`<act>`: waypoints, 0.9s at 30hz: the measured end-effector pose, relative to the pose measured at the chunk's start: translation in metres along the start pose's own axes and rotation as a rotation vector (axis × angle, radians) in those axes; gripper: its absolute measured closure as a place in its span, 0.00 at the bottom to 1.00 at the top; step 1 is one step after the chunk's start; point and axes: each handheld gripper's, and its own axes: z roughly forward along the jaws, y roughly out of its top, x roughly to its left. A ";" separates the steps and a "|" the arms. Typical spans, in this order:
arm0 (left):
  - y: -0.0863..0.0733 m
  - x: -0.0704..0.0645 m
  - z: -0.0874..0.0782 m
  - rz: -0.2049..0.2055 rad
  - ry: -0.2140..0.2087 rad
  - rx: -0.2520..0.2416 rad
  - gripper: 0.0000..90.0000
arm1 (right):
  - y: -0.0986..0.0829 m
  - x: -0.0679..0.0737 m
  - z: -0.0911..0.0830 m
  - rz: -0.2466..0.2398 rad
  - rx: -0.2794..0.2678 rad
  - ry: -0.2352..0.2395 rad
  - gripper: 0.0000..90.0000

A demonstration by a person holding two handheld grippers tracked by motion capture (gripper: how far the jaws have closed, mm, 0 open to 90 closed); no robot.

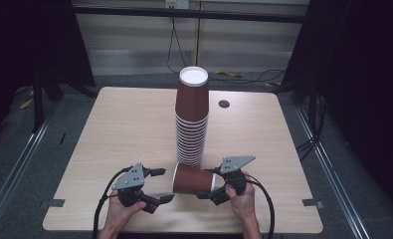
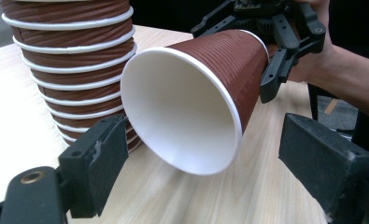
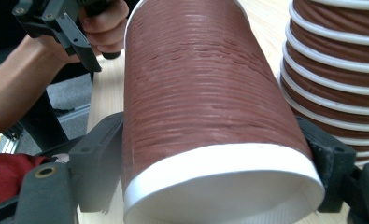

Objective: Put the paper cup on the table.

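Observation:
A single brown ribbed paper cup [image 1: 193,179] lies on its side just above the table near the front edge. My right gripper [image 1: 209,183] is shut on its narrow base end, and its jaws press both sides of the cup [image 3: 205,93] in the right gripper view. The cup's white mouth [image 2: 182,112] faces my left gripper [image 1: 163,185], which stands open just left of it, its jaws [image 2: 210,154] spread wide and touching nothing. A tall stack of upside-down brown cups [image 1: 191,124] stands right behind the held cup.
The wooden table [image 1: 124,129] has a small dark round grommet [image 1: 224,104] behind the stack. Cables lie on the floor beyond the far edge. Dark curtains hang at both sides.

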 end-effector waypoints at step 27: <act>-0.007 0.006 0.010 -0.043 0.000 -0.017 0.09 | -0.006 0.005 0.001 -0.023 -0.107 0.066 0.23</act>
